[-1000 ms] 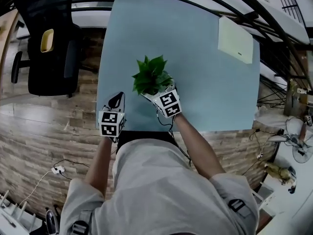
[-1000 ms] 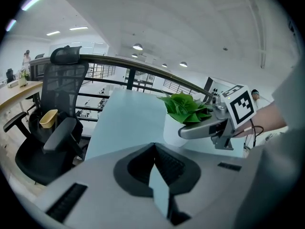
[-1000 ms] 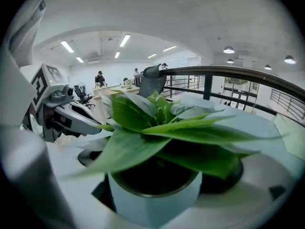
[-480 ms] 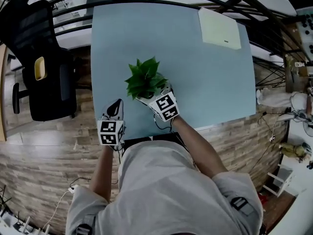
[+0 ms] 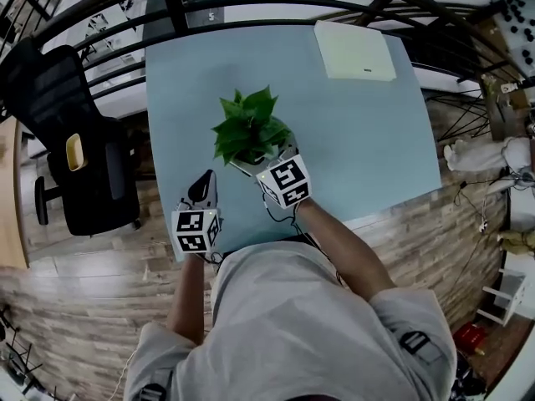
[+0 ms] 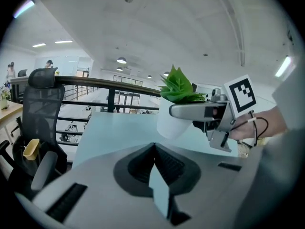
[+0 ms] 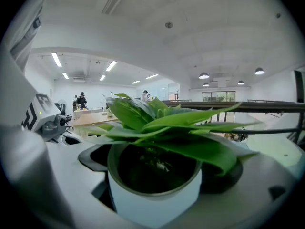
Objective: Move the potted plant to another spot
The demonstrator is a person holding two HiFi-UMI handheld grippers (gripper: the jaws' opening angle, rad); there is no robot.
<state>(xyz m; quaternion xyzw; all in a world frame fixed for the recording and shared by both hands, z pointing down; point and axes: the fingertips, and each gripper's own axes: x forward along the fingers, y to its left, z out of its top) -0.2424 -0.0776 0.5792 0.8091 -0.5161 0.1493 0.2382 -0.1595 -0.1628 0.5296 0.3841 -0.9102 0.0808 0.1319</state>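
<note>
Green potted plant (image 5: 247, 130), white pot clamped between 2 jaws of right gripper (image 5: 255, 161), hangs tilted over table (image 5: 359, 132) near-middle, prob for carrying; left gripper (image 5: 203, 185), jaws together & empty, waits clear at near edge.

Head view: I get even, diffuse light on the pale blue table (image 5: 359, 132), with only faint shadows; the wood floor (image 5: 84, 307) bows strongly toward the edges. Gripper views: both sit inside a black circular vignette under a bright white ceiling, where round lamps (image 6: 122, 60) and strip lights (image 7: 57, 59) glare. The potted plant (image 7: 157, 171) has sharp leaves but dark soil; the left gripper (image 6: 154, 151), nearest my lens, is soft.
</note>
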